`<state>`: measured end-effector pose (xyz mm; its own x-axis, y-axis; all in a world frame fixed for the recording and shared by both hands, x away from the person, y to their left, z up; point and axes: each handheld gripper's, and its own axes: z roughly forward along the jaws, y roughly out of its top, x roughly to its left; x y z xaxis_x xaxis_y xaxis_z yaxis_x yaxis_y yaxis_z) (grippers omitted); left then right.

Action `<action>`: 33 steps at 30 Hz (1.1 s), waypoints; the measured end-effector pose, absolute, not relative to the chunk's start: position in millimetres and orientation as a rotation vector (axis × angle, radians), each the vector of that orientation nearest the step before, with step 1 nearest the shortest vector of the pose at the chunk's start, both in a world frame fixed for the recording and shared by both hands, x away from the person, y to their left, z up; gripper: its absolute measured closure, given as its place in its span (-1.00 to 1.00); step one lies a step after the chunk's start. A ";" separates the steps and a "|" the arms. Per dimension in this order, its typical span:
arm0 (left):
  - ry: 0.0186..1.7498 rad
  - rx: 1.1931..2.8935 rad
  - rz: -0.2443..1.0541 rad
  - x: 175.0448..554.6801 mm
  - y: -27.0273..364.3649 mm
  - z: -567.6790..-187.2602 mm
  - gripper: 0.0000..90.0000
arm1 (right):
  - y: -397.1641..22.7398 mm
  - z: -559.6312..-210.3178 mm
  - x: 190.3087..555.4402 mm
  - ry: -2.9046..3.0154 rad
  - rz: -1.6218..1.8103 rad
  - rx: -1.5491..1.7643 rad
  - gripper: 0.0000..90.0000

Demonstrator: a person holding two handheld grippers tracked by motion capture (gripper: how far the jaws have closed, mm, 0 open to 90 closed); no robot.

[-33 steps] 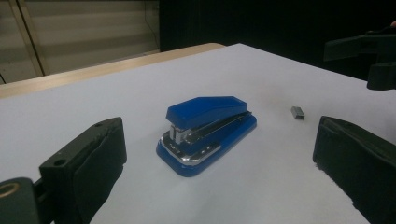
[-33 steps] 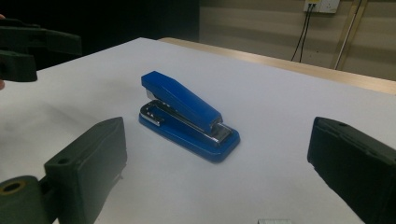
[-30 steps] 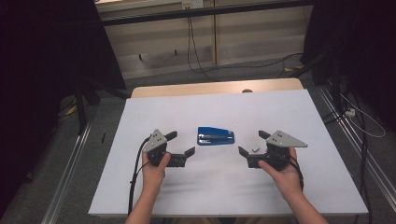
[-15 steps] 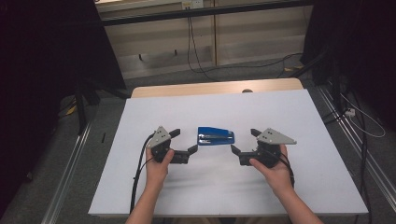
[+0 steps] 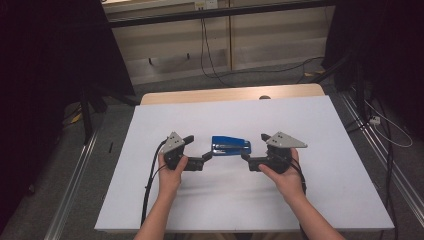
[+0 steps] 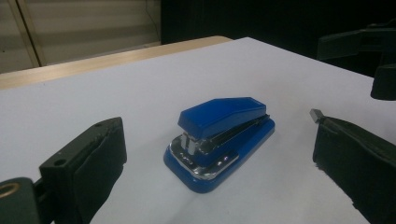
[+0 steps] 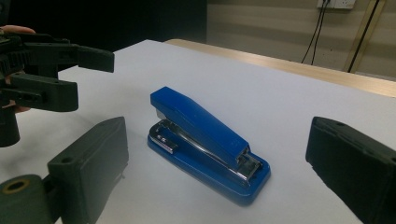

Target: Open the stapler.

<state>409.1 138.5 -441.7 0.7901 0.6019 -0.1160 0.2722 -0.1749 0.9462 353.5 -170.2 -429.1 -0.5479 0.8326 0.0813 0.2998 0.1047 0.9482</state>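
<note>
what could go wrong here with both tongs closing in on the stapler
The blue stapler lies loose on the smooth white table, so a push from one side could slide it away. The left tongs and right tongs approach opposite ends and might collide. Gripping the sloped top could press it shut or slip.
</note>
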 end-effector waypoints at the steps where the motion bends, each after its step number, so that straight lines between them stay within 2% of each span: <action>1: 0.679 1.771 0.337 409.7 137.5 -441.8 -0.94 | -169.5 -429.2 354.2 1.907 1.452 1.101 -0.88; 19: 0.720 1.791 0.342 423.9 132.8 -448.1 -0.92 | -155.8 -431.1 369.1 1.928 1.428 1.108 -0.81; 24: 0.738 1.793 0.354 427.0 135.6 -448.9 -0.91 | -150.2 -433.3 372.3 1.949 1.430 1.093 -0.54; 33: 0.753 1.819 0.358 434.4 135.7 -449.0 -0.88 | -132.9 -438.9 381.3 2.050 1.424 1.061 0.33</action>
